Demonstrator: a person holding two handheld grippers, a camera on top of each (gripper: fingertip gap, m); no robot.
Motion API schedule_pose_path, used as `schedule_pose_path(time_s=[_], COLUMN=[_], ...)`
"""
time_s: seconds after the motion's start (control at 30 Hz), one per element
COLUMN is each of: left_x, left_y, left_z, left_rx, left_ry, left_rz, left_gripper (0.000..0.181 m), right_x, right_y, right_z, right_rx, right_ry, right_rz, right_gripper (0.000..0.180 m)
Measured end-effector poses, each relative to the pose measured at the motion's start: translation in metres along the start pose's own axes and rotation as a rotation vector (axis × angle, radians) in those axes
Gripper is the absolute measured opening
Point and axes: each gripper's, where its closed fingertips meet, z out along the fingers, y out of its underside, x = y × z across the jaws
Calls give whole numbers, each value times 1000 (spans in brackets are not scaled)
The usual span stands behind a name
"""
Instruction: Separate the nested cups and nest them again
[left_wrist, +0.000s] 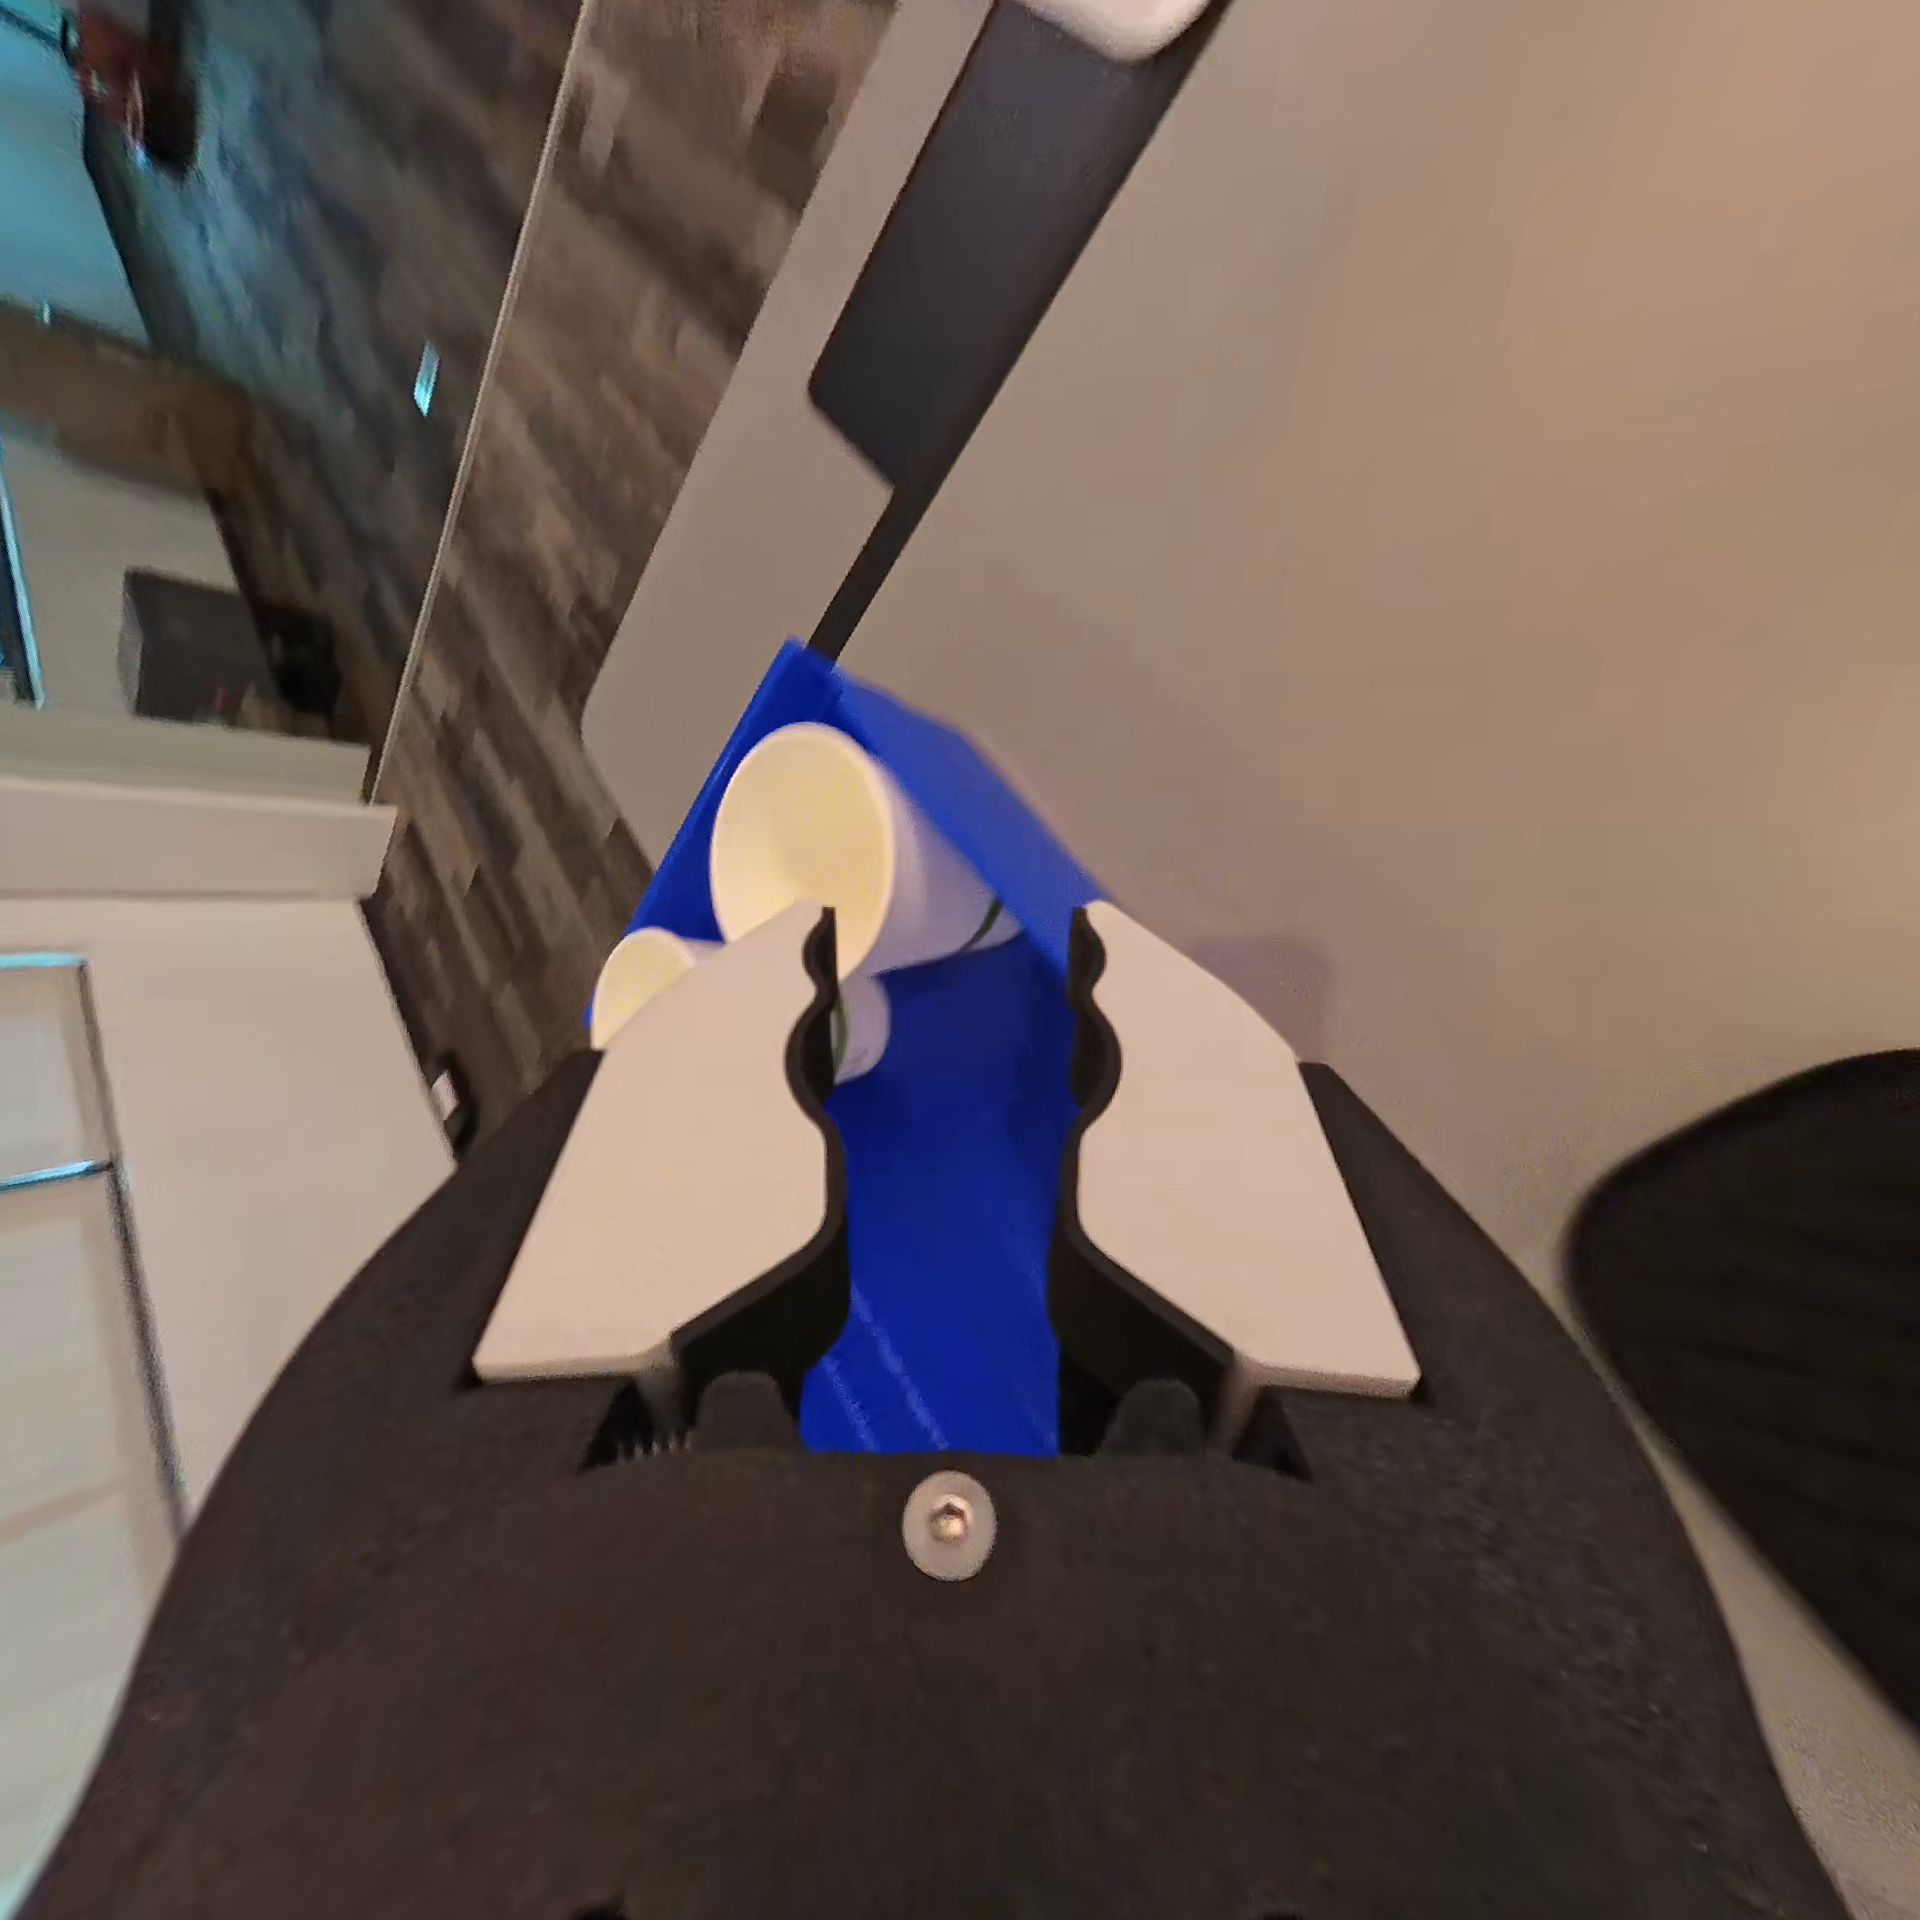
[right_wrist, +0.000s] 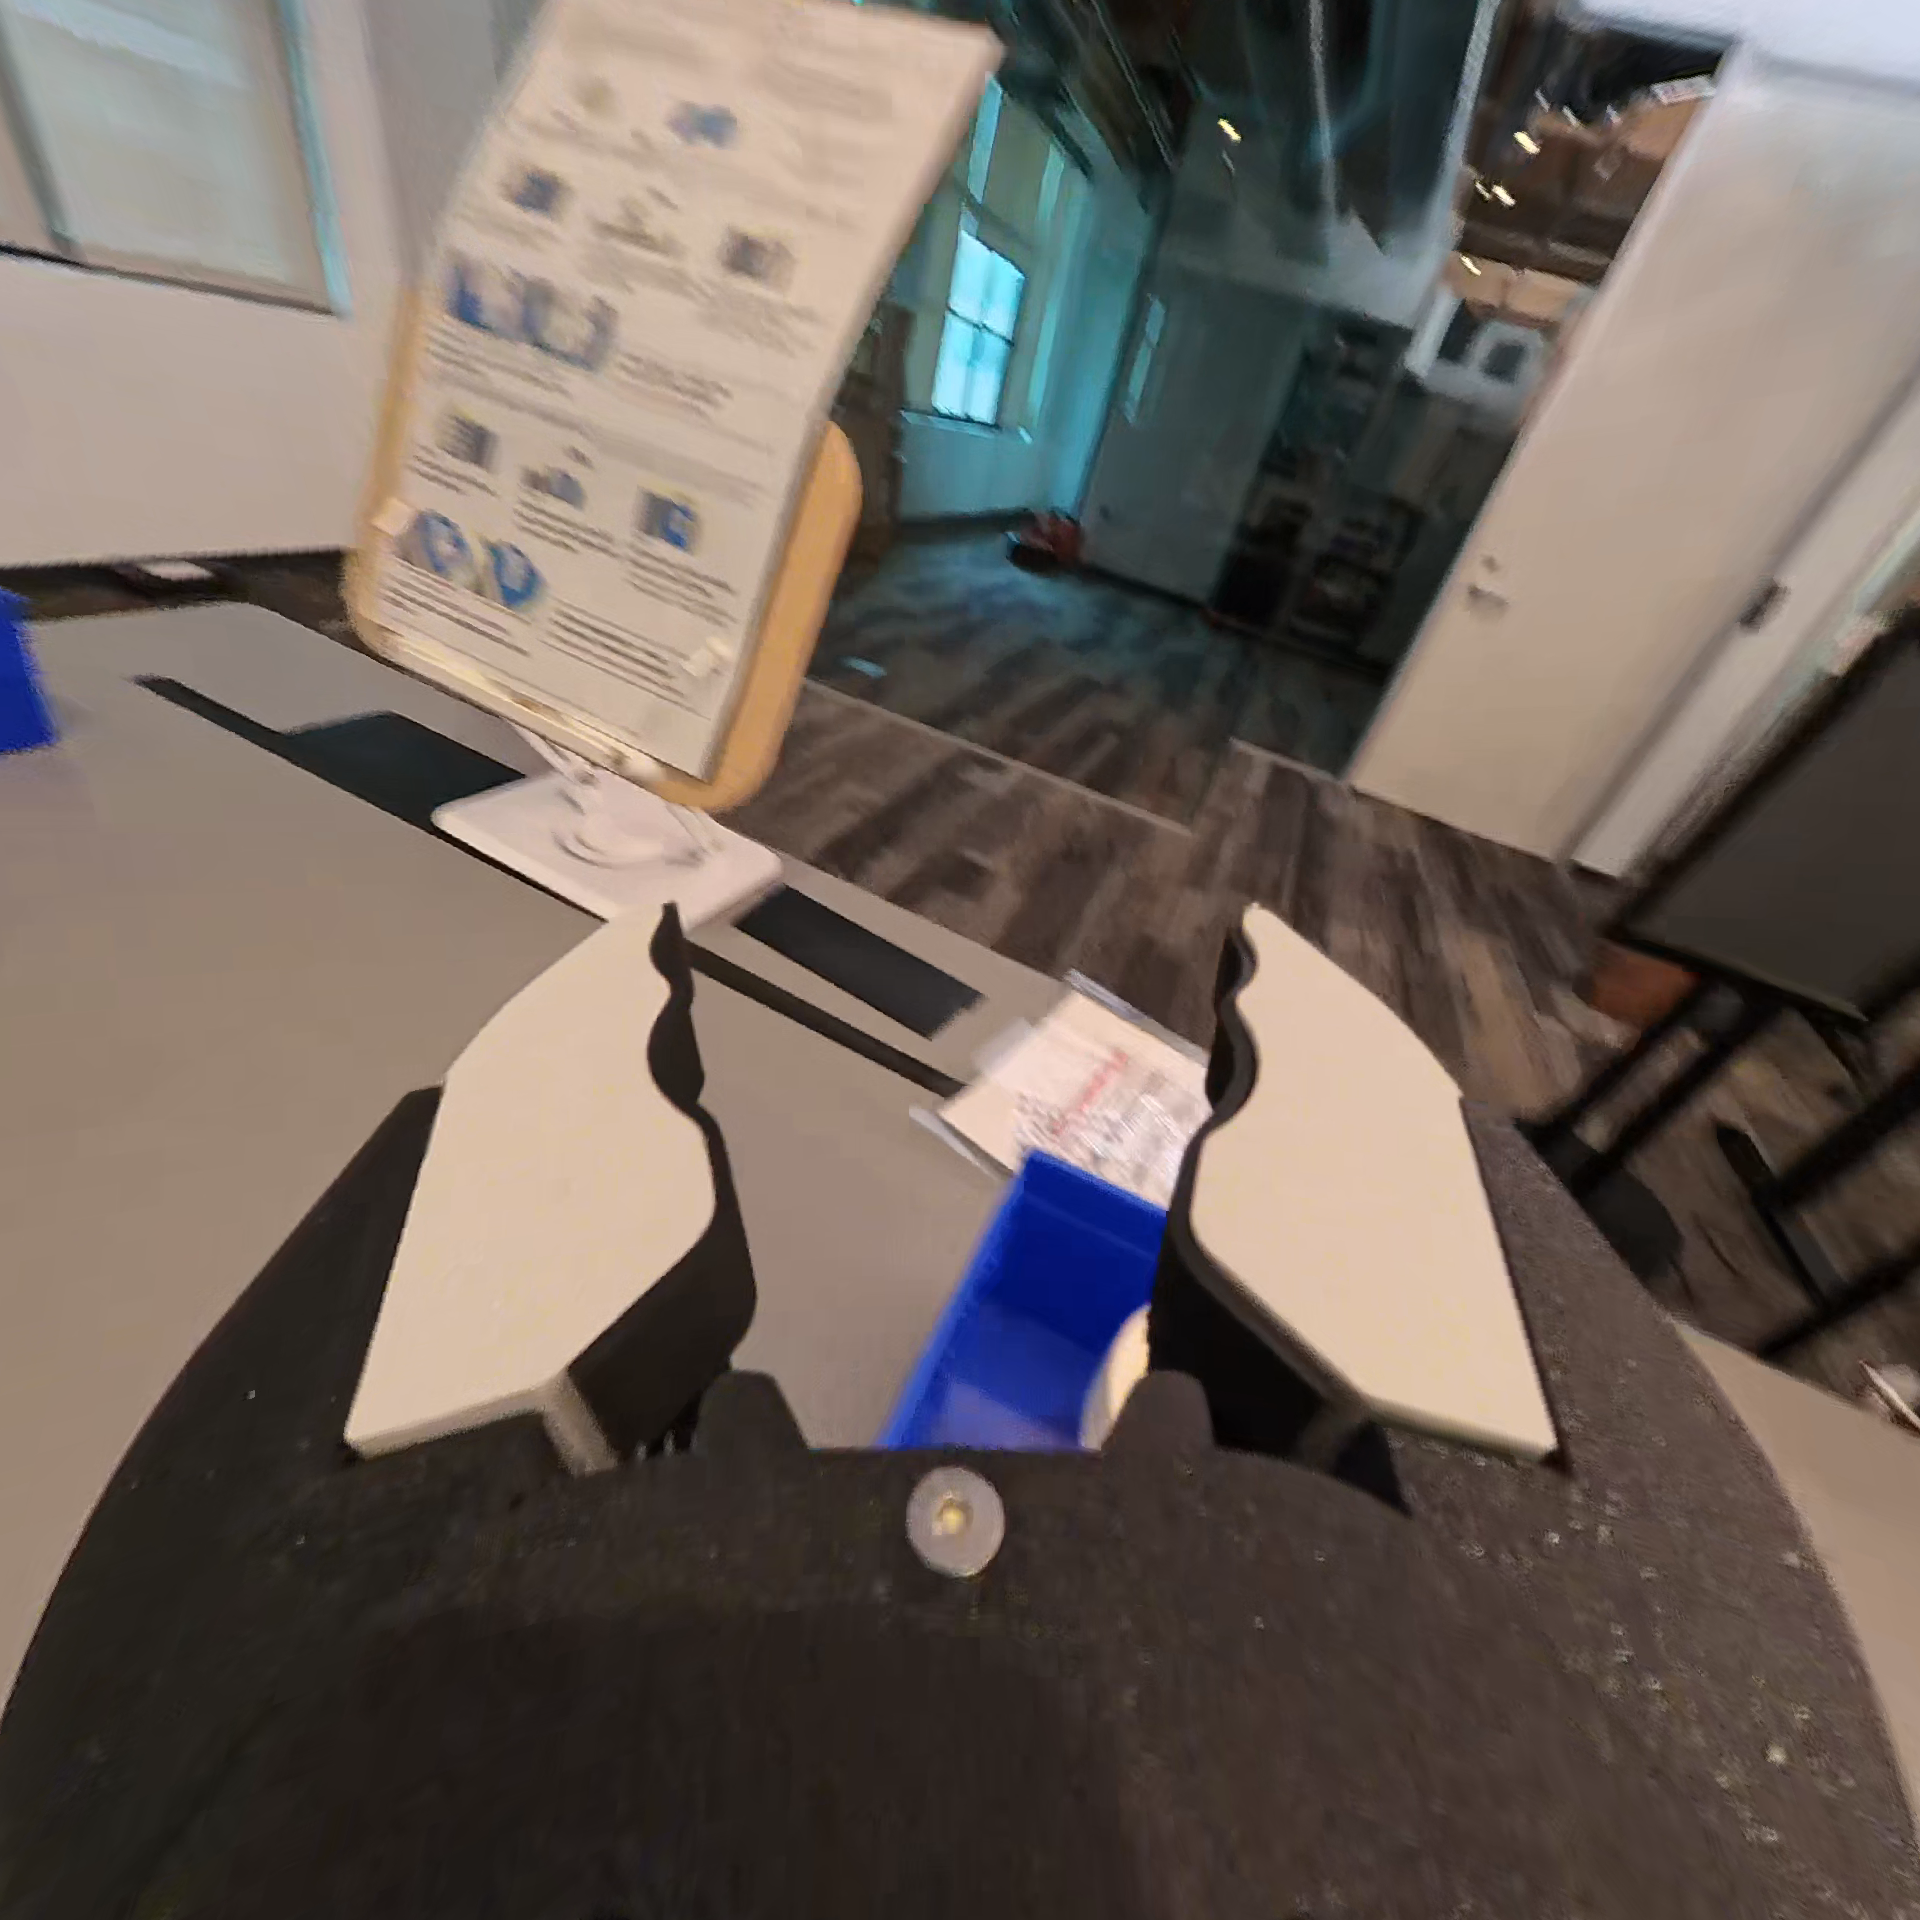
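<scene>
Grey, smooth surface (right_wrist: 260, 987) under everything here, with a dark strip (right_wrist: 395, 758) running across it and striped wood-look flooring (right_wrist: 1039, 810) past its edge, all a bit motion-blurred. Left claw (left_wrist: 951, 925) is spread, nothing pinched between its pale flat finger plates with the wavy black rubbery inner edges; the whole left view is tilted hard. Straight ahead through the gap is a bright blue plastic bin (left_wrist: 935, 1195), and two paper cups sit apart at its far end: the bigger-looking cup (left_wrist: 821, 842) shows its cream inside and white wall with a thin green line near the base, and the second cup (left_wrist: 639, 982) peeks out behind the left finger, mostly hidden. Can't tell if either cup is touching the finger or just behind it. Some dark ribbed rounded thing (left_wrist: 1766, 1299) sits off at the right edge. Right claw (right_wrist: 951, 935) is also spread wide and empty, hanging over bare surface. Low in its gap is a blue bin (right_wrist: 1049, 1299) with a bit of white cup rim (right_wrist: 1122, 1361) by the right finger. Beyond that a printed sheet (right_wrist: 1091, 1081) lies flat, writing too blurred to read. Farther out a tilted instruction page (right_wrist: 644, 343) on a wood-edged board stands on a white base (right_wrist: 613, 842), also unreadable. Another scrap of blue (right_wrist: 21, 675) at the far left.
</scene>
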Motion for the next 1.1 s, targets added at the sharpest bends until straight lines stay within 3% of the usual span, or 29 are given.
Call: schedule_pose_path(time_s=[0.13, 0.33, 0.7, 0.9, 1.1], left_x=[-20, -27, -15, -10, -8], left_y=[38, 53, 66, 68, 68], left_z=[42, 85, 125, 127, 117], left_rx=[-130, -210, -319, -341, -349], left_ry=[-5, 28, 185, 237, 239], left_rz=[35, 202, 205, 177, 173], left_gripper=[41, 36, 25, 3, 1], right_x=[-60, -114, -102, -100, -100], right_y=[-30, -41, -27, -24, -22], right_z=[10, 21, 28, 29, 28], right_rx=[56, 52, 11, 6, 2], right_ry=[-205, -374, -369, -372, -381], right_rz=[-23, -69, -18, -9, -8], right_gripper=[92, 90, 89, 89, 88])
